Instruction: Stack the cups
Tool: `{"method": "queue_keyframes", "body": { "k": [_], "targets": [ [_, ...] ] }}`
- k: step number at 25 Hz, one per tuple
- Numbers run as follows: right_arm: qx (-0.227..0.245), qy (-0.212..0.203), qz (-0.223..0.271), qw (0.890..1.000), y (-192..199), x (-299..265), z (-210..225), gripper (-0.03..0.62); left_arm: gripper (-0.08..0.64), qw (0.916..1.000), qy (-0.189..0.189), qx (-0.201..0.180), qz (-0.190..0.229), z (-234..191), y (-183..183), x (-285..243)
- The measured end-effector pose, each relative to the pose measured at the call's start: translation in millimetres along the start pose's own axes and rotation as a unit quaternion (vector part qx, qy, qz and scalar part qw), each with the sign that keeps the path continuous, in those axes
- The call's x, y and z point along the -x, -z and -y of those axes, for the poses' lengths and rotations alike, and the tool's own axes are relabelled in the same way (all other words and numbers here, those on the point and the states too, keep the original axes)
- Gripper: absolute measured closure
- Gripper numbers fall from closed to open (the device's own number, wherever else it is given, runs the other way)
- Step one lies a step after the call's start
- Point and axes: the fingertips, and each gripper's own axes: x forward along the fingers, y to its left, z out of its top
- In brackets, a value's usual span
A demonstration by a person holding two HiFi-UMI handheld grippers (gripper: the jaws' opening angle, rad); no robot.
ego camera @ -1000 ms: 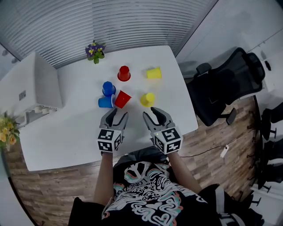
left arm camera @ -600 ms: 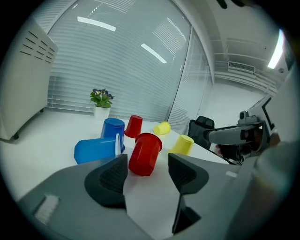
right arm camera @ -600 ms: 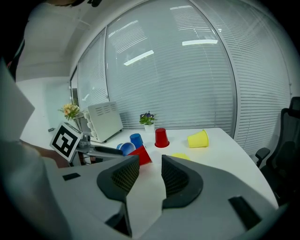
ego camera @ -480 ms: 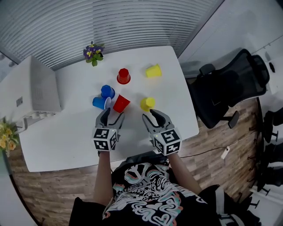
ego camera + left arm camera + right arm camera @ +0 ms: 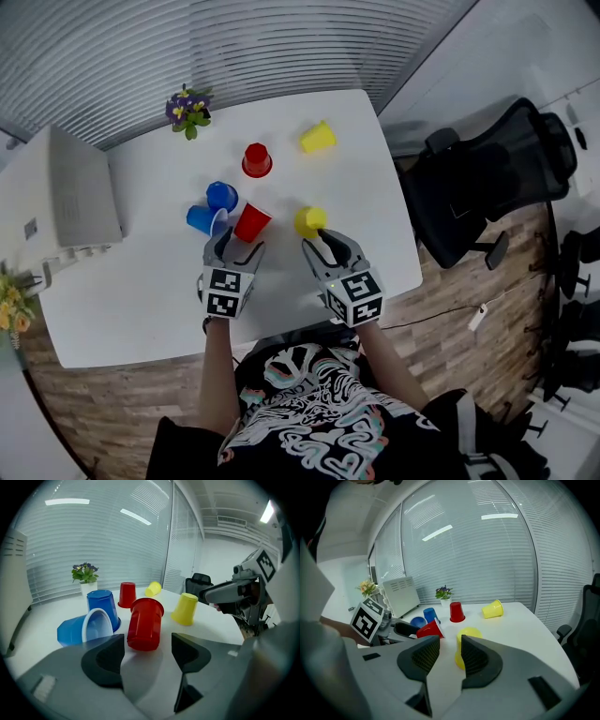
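Six cups are on the white table (image 5: 150,281). A red cup (image 5: 251,222) lies on its side, with a blue cup (image 5: 203,219) lying to its left and a blue cup (image 5: 222,196) standing upside down behind. A red cup (image 5: 256,159) and a yellow cup (image 5: 310,221) stand upside down; another yellow cup (image 5: 318,137) lies farther back. My left gripper (image 5: 236,247) is open, its jaws have just been opening, and the lying red cup (image 5: 145,623) sits just beyond its tips, untouched. My right gripper (image 5: 323,247) is open and empty, just short of the near yellow cup (image 5: 468,632).
A small pot of flowers (image 5: 187,108) stands at the table's far edge and a white appliance (image 5: 61,202) at its left. A black office chair (image 5: 497,178) is on the right, off the table. The person's body is against the near table edge.
Both grippers have moved forward and down toward the cups. The left jaws stand wider apart and now sit close behind the lying red cup. The right gripper has neared the yellow cup.
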Motion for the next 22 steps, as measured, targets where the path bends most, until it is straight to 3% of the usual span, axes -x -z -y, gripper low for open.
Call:
{"method": "queue_keyframes", "body": {
  "k": [3,7,13,22],
  "targets": [
    [-0.001,0.003,-0.001,1.000,-0.2,-0.2,3.4,0.448,0.267,0.9998,-0.007,-0.013,-0.014,0.0,3.9,-4.3],
    [0.002,0.001,-0.002,1.000,-1.4,-2.3,1.5,0.449,0.351,0.9996,-0.016,-0.017,-0.014,-2.0,4.1,-4.4],
    [0.013,-0.007,0.005,1.000,-7.8,-2.5,-8.1,0.454,0.351,0.9999,-0.009,-0.012,0.001,1.5,-1.2,2.9],
    [0.034,-0.031,0.031,0.998,-26.8,-3.8,-35.9,0.482,0.352,0.9992,0.010,-0.036,0.014,12.7,-6.5,26.3]
  ]
}}
